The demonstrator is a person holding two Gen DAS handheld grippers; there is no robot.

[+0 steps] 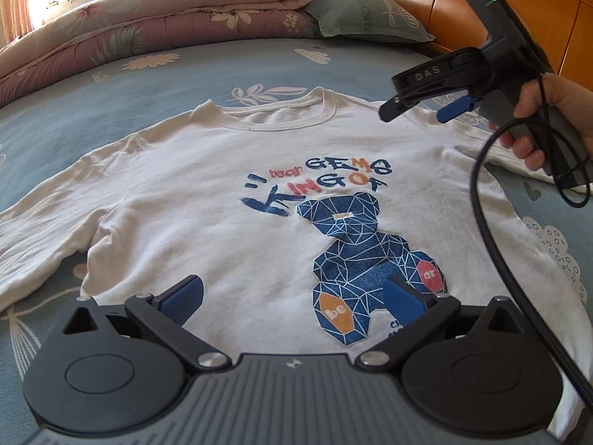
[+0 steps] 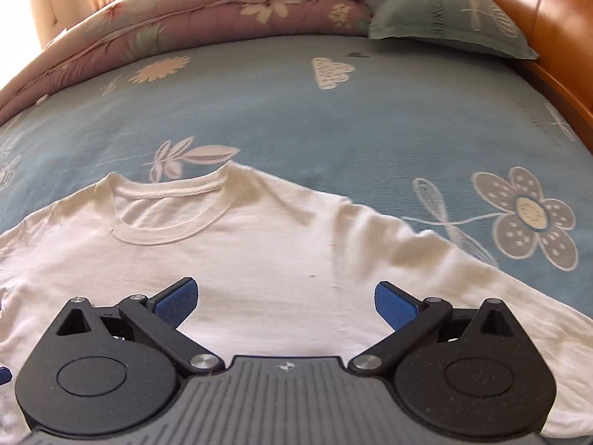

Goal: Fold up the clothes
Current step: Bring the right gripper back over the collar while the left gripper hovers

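A white long-sleeved shirt (image 1: pixel 207 200) with a blue bear print (image 1: pixel 367 259) lies face up and spread flat on the bed, collar (image 1: pixel 281 118) away from me. My left gripper (image 1: pixel 292 296) hovers open over the shirt's lower hem area, nothing between its blue pads. In the left wrist view my right gripper (image 1: pixel 418 109), held by a hand (image 1: pixel 548 111), hangs above the shirt's right shoulder. In the right wrist view my right gripper (image 2: pixel 285 300) is open above the shirt (image 2: pixel 259 259), just right of the collar (image 2: pixel 170 222), near the right sleeve (image 2: pixel 426 259).
The bed has a blue floral sheet (image 1: pixel 185 70). A folded pink quilt (image 1: pixel 148 26) and a green pillow (image 1: pixel 367 15) lie at the far side. A wooden headboard (image 1: pixel 519 11) runs along the right. A black cable (image 1: pixel 493 244) trails from the right gripper over the shirt.
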